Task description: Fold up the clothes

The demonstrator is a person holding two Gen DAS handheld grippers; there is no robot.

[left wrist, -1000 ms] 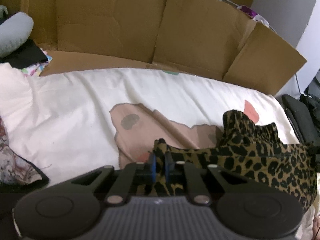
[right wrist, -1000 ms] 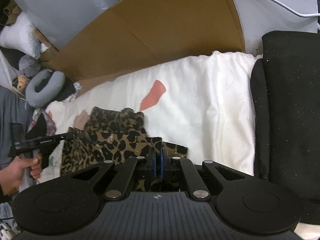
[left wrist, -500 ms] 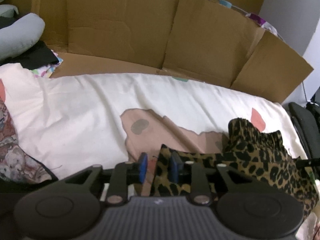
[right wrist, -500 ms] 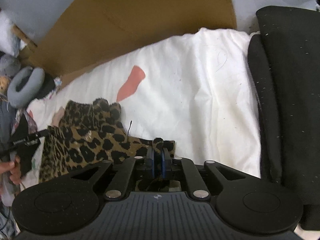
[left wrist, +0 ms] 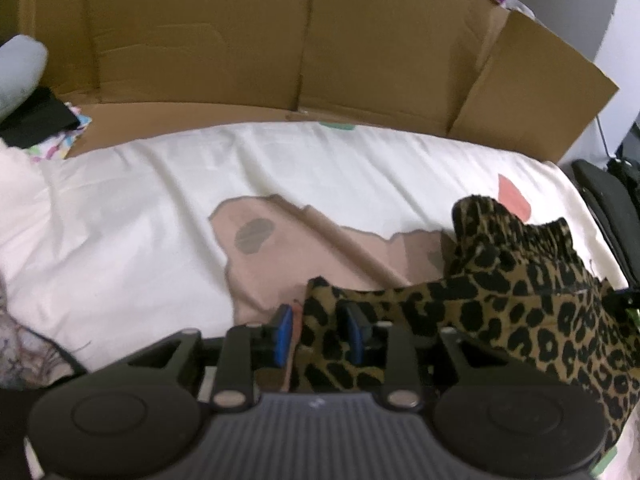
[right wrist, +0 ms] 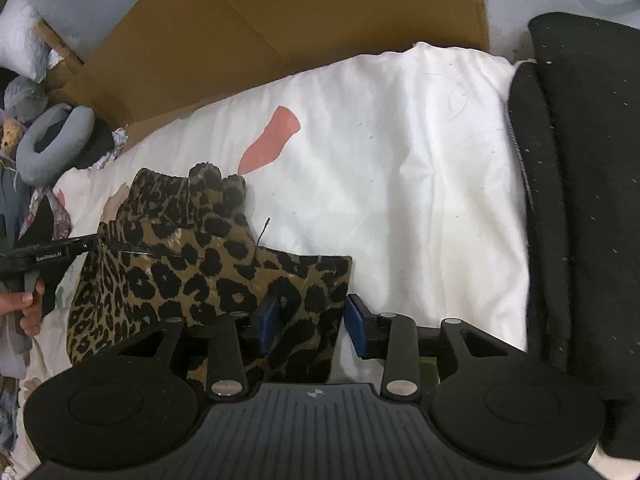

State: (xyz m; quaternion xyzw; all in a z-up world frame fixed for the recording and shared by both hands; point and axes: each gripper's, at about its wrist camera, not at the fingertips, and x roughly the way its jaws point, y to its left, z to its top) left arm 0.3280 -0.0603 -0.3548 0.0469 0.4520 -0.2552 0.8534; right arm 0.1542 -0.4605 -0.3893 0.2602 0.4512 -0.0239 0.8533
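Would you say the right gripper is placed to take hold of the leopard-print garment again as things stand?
Probably yes: the right gripper is open with the leopard-print garment lying between its fingers on the white bedsheet, and nothing blocks it.

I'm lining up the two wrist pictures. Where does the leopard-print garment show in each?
Left wrist view: the leopard-print garment fills the lower right, one corner between the open left gripper fingers.
Right wrist view: it lies lower left of centre, its near corner between the open right gripper fingers.
Shared landmark: the coral patch on the white sheet, just beyond the garment.
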